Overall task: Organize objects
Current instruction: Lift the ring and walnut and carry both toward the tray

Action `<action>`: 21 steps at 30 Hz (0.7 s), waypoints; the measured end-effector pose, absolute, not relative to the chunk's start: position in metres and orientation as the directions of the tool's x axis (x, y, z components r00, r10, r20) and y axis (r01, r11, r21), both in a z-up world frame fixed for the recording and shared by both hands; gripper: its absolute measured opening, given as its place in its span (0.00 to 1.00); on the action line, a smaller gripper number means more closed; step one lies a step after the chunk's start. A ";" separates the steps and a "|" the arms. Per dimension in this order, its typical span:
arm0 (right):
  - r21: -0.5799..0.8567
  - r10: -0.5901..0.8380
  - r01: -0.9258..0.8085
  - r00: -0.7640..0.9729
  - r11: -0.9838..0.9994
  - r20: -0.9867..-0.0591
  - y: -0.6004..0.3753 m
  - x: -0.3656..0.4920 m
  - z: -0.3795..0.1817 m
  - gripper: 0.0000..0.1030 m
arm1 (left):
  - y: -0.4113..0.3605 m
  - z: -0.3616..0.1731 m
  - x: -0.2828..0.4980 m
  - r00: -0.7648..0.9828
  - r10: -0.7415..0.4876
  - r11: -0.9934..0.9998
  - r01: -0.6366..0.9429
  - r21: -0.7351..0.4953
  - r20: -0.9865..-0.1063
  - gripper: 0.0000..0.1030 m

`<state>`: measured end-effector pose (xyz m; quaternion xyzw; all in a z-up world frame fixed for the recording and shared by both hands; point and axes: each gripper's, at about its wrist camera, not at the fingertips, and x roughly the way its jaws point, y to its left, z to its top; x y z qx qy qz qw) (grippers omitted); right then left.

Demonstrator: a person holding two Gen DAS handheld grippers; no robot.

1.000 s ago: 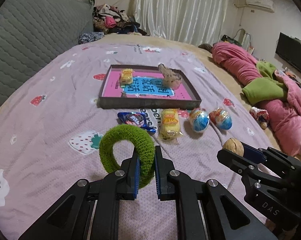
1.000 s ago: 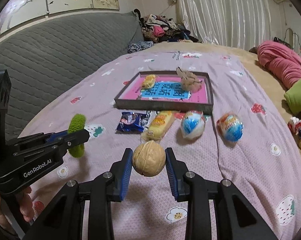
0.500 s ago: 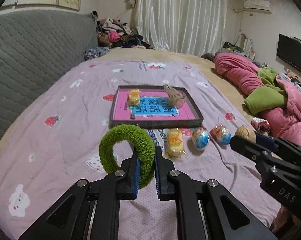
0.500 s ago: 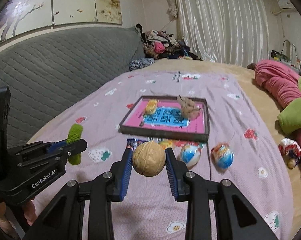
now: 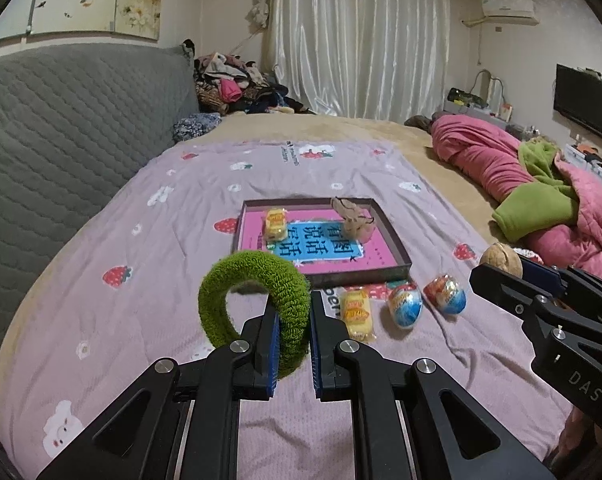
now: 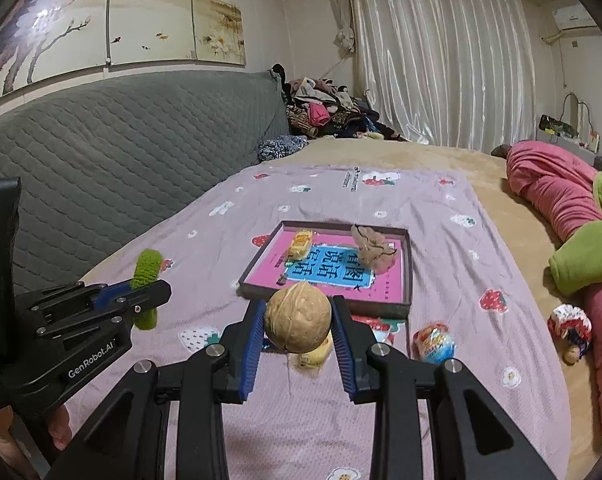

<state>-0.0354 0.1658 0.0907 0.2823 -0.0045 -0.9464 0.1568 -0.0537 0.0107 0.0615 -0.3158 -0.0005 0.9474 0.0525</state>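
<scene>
Both grippers higher, seemingly loaded.

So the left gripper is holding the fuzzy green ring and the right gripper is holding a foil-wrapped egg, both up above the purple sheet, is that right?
Not quite. The right gripper is shut on a round tan walnut, not a foil-wrapped egg; the right wrist view shows it. The left gripper does hold the fuzzy green ring, both above the purple sheet.

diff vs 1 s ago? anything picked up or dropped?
Both grippers rose and pulled back from the tray. Nothing picked up or dropped: left gripper stays shut on the green hair tie, right gripper on the walnut. Snacks stayed put.
</scene>
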 end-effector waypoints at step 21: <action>0.048 -0.283 0.299 -0.825 -0.953 -0.488 0.156 -0.082 0.135 0.32 | 0.018 0.114 -0.125 -0.821 0.106 -0.993 -0.118 -0.014 -0.562 0.12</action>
